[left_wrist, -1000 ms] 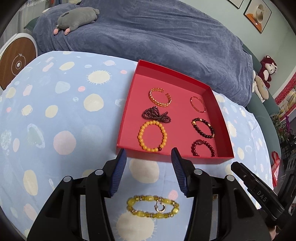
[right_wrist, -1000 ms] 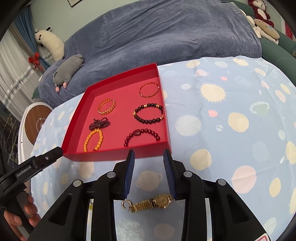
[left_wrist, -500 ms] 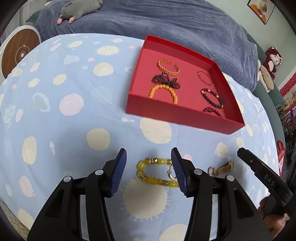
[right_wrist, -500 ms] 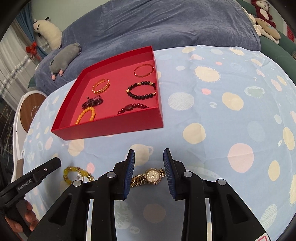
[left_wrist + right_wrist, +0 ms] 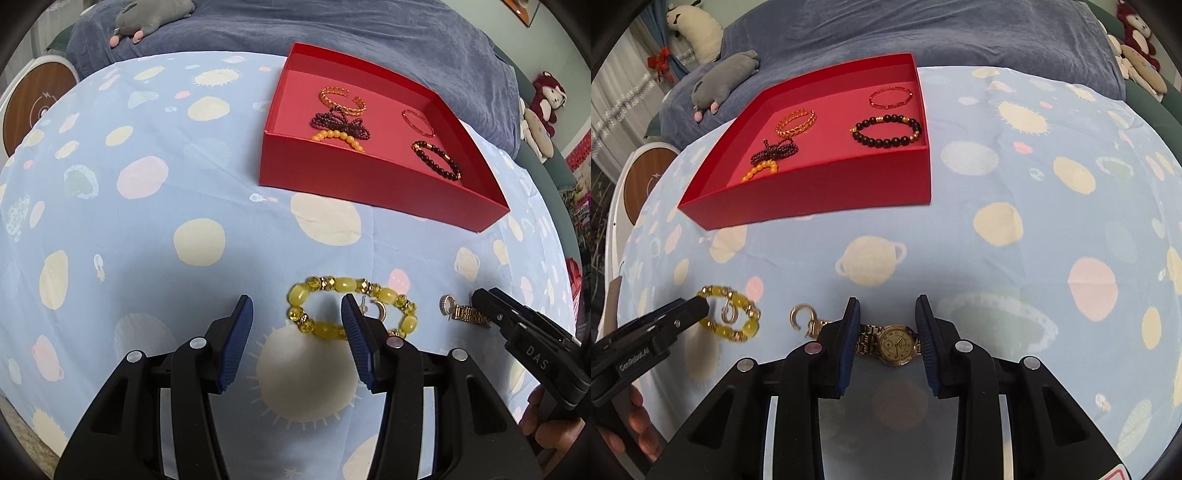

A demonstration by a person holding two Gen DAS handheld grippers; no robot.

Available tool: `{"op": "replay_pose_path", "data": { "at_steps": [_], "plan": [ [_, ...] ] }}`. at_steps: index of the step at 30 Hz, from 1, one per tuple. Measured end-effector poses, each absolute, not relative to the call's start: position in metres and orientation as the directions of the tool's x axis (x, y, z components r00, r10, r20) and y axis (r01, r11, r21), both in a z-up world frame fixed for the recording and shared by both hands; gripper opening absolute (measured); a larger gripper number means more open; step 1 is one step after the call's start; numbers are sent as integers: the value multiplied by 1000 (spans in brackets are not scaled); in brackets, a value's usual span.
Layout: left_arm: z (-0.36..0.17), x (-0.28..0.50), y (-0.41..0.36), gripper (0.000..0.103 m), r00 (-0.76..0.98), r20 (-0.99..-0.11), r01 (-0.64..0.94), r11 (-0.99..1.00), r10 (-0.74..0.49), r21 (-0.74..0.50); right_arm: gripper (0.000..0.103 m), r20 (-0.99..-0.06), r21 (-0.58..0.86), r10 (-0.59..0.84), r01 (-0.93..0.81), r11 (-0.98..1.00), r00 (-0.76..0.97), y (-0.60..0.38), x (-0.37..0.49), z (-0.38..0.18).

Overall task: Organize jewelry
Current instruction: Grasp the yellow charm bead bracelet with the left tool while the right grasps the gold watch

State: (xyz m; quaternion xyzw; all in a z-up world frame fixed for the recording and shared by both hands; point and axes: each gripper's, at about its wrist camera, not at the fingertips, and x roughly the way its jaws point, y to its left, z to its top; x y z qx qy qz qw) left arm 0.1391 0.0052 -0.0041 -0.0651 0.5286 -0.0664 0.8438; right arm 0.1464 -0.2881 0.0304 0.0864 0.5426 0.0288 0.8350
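A red tray [image 5: 369,181] holds several bracelets; it also shows in the right wrist view [image 5: 820,188]. A yellow bead bracelet [image 5: 351,308] lies on the cloth with a small silver ring inside it. My left gripper [image 5: 297,312] is open low over the cloth; its right finger overlaps the bracelet's middle. A gold watch [image 5: 892,341] lies on the cloth between the open fingers of my right gripper [image 5: 886,314]. The watch's clasp end [image 5: 458,312] shows beside the right gripper's tip in the left wrist view. The yellow bracelet [image 5: 729,315] also shows in the right wrist view.
A blue spotted cloth [image 5: 147,221] covers the round table. Behind it is a bed with a blue blanket [image 5: 923,33], a grey plush toy [image 5: 724,79] and stuffed animals [image 5: 543,107]. A round wooden stool [image 5: 33,107] stands at the left.
Both grippers have come down and forward toward the cloth. The yellow bracelet now sits at the left gripper's right finger, and the watch now lies between the right gripper's fingers.
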Motion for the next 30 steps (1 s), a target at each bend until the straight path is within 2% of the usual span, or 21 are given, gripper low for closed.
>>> {"op": "replay_pose_path", "data": {
  "at_steps": [15, 27, 29, 30],
  "plan": [
    [-4, 112, 1, 47, 430, -885, 78, 984, -176, -158, 30, -895, 265, 221, 61, 962, 387, -286, 84, 36],
    [-3, 111, 6, 47, 415, -888, 55, 980, -197, -192, 30, -901, 201, 173, 28, 979, 398, -279, 92, 36],
    [-3, 113, 6, 47, 414, -888, 51, 979, -200, -196, 29, -902, 195, 168, 26, 981, 398, -278, 94, 35],
    [-3, 114, 6, 47, 414, -888, 48, 979, -201, -199, 22, -901, 193, 166, 27, 981, 401, -278, 94, 35]
  ]
}}
